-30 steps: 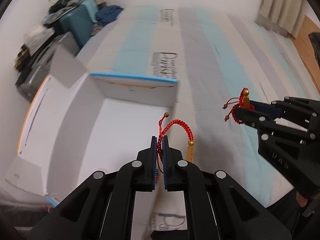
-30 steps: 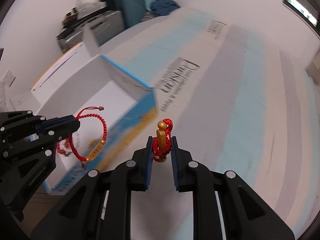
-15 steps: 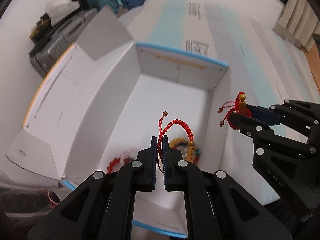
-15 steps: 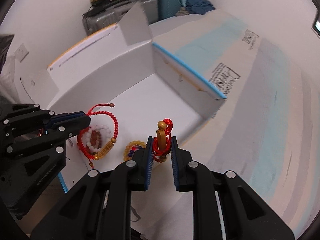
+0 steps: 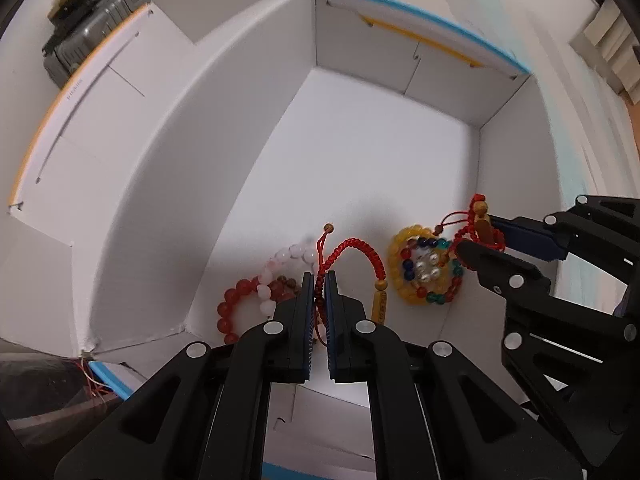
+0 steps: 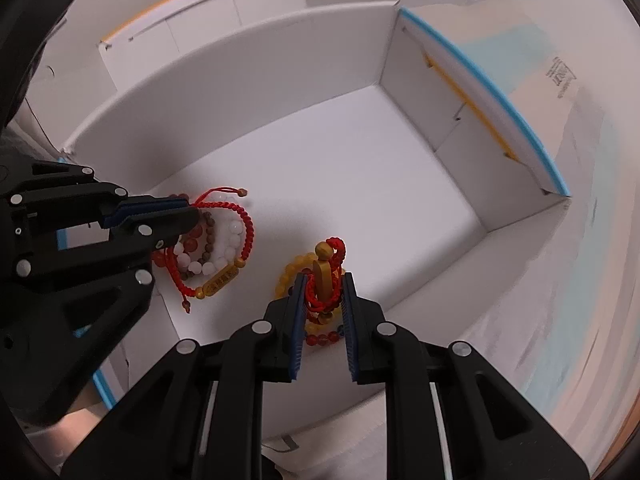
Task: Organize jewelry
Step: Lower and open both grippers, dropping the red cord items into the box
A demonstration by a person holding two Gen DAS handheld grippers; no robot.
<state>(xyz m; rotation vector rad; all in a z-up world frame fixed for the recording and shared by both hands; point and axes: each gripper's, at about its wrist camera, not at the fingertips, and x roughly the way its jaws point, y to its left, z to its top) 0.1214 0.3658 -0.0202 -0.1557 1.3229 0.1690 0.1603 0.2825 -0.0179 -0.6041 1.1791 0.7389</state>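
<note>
My left gripper (image 5: 319,280) is shut on a red braided cord bracelet with a gold tube charm (image 5: 360,249), held over the open white box (image 5: 240,140). It also shows in the right wrist view (image 6: 224,248). My right gripper (image 6: 323,284) is shut on a second red cord bracelet with a gold charm (image 6: 325,276), held over the box near its right wall; it shows in the left wrist view (image 5: 478,226). On the box floor lie a yellow and multicolour bead bracelet (image 5: 424,268) and red, white and brown bead bracelets (image 5: 260,292).
The box has raised flaps, a blue-edged far wall (image 5: 420,16) and stands on a pale striped mattress (image 6: 580,200). Suitcases and clutter (image 5: 84,28) stand beyond the box at the far left.
Both grippers have moved from over the mattress to over and down into the box, each still holding its red bracelet. The beads on the box floor have come into view.
</note>
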